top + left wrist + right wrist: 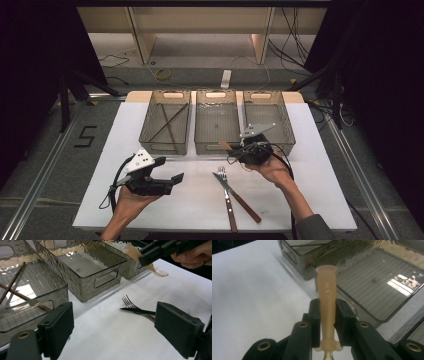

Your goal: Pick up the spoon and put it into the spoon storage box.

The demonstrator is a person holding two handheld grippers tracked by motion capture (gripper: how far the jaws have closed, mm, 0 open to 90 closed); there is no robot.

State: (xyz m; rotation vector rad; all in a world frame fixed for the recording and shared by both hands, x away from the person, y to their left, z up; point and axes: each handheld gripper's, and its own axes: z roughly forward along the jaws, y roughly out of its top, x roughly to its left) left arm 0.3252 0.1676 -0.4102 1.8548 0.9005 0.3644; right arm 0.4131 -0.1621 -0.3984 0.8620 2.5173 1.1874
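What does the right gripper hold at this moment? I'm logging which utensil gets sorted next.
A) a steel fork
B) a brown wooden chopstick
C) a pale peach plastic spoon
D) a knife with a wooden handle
C: the right gripper is closed on the handle of the pale peach plastic spoon, while the fork and knife lie on the white table.
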